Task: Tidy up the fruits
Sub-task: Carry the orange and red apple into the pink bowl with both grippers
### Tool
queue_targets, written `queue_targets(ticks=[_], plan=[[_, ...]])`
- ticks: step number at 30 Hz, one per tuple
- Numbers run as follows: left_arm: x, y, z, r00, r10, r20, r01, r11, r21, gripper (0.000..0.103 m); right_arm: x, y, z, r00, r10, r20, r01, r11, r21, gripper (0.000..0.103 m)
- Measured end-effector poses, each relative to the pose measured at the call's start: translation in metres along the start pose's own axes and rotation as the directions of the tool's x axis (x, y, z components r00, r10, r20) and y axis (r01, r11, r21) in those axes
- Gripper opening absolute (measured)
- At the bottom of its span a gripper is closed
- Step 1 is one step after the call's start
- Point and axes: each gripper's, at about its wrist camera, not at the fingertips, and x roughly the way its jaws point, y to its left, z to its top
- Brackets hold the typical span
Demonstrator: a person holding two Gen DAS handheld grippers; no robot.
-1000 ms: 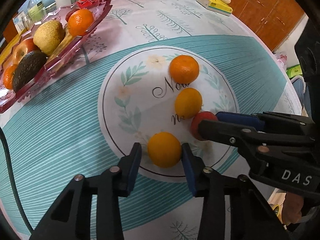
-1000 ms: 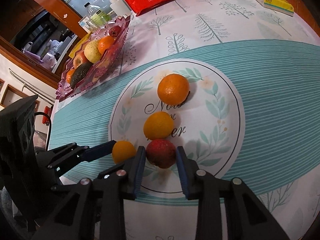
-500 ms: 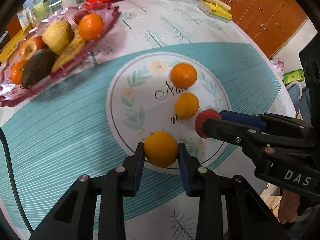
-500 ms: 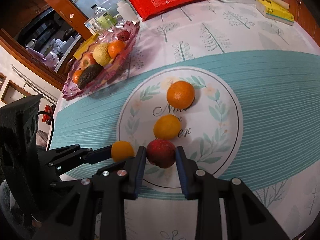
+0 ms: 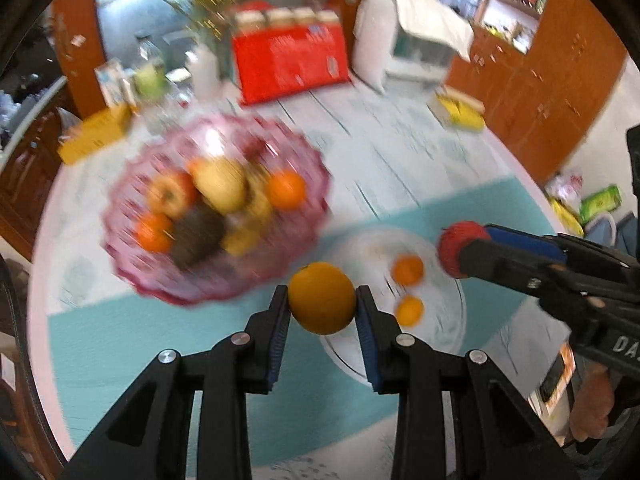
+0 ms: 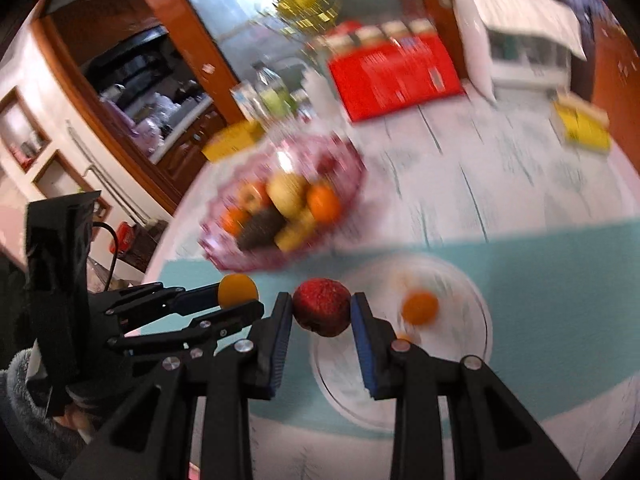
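Now, what changed: one second ago both fruits were sitting on the round printed circle (image 5: 448, 344) of the tablecloth, each between open fingers; now both are lifted off the cloth and carried in the air.
Left gripper: the left gripper (image 5: 322, 316) is pinching the yellow-orange fruit (image 5: 322, 298), one blue pad on each side of it.
Right gripper: the right gripper (image 6: 321, 318) is pinching the dark red fruit (image 6: 322, 307) in the same way; in the left wrist view it appears at the right side with the red fruit at its tip.
Camera view: both views are blurred and now look across the table (image 5: 400, 152) toward the pink fruit tray (image 5: 132, 264), so the grippers seem to be swinging toward it.
Meaning for the task: the picking step looks finished for these two fruits; the step in hand is probably the carrying to the tray.
Left on the cloth: two small oranges (image 5: 407, 270) remain on the printed circle, well apart from the tray.
Tray content: it already holds an apple, oranges, a pale round fruit, a dark avocado-like fruit and something yellow; free room is mostly near its rim.
In the way: the two grippers travel close beside each other and could bump; the piled fruit may let a round fruit roll.
Further back: a red package (image 6: 396, 76), bottles, a white appliance and a yellow box, all away from the path.
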Motion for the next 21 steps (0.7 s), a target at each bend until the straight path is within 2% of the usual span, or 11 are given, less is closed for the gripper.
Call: queue_targets(ticks=[3, 6, 13, 17, 21], plan=[[-0.025, 0.021, 0.025, 0.997, 0.042, 0.067, -0.04, 0.999, -0.022, 0.031, -0.009, 0.016, 0.034, 0.998, 0.042, 0.05, -0.04, 0.998, -0.042, 0.03], [-0.048, 0.043, 0.054, 0.986, 0.103, 0.132, -0.098, 0.994, -0.043, 0.031, -0.014, 0.028, 0.063, 0.994, 0.063, 0.088, -0.057, 0.996, -0.074, 0.03], [-0.069, 0.077, 0.104, 0.961, 0.189, 0.202, -0.178, 0.981, -0.074, 0.031, -0.002, 0.044, 0.127, 0.987, 0.067, 0.146, -0.051, 0.993, -0.111, 0.03], [-0.055, 0.095, 0.122, 0.961, 0.195, 0.198, -0.181, 0.979, -0.09, 0.031, 0.029, 0.039, 0.147, 0.992, 0.07, 0.11, -0.061, 0.995, -0.083, 0.03], [-0.018, 0.114, 0.129, 0.972, 0.189, 0.139, -0.174, 0.978, -0.118, 0.031, 0.073, 0.031, 0.151, 0.998, 0.049, 0.047, -0.047, 0.998, -0.05, 0.03]])
